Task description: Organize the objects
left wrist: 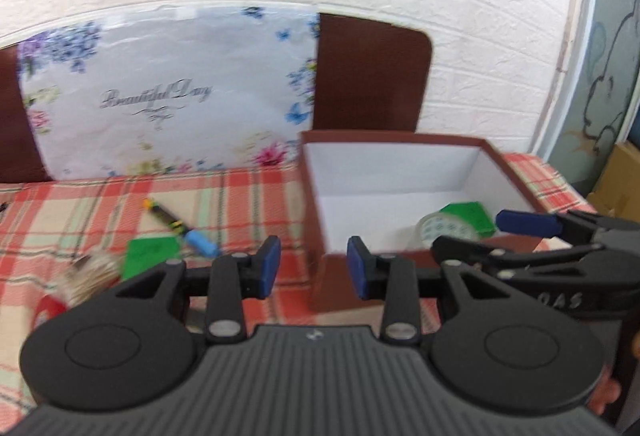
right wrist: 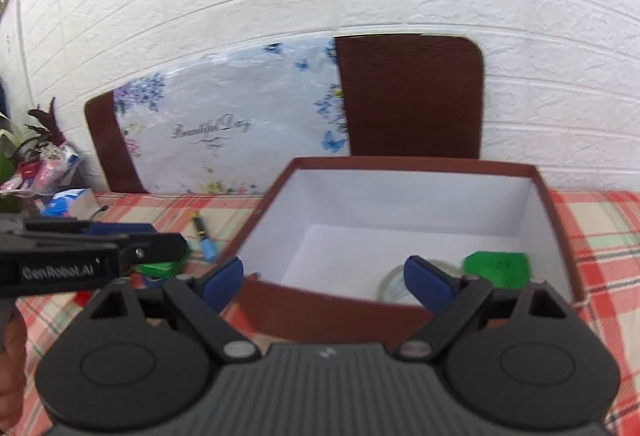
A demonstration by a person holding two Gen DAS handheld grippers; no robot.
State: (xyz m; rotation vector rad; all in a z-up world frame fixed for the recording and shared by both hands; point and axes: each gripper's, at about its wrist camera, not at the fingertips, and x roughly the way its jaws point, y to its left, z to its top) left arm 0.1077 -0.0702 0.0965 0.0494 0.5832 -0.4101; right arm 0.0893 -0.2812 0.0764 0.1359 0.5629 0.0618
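Hovering w/ fingers apart, both grippers [left wrist: 313, 268] [right wrist: 324, 278] empty — tape roll [right wrist: 394, 286] in box [right wrist: 400, 168] half-hidden, blurred.

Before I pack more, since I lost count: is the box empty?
Not empty. The open box holds a green pad and a tape roll on its white floor.

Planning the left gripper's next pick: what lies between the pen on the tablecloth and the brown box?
Only bare plaid tablecloth separates the pen from the brown box, seen in the left wrist view.
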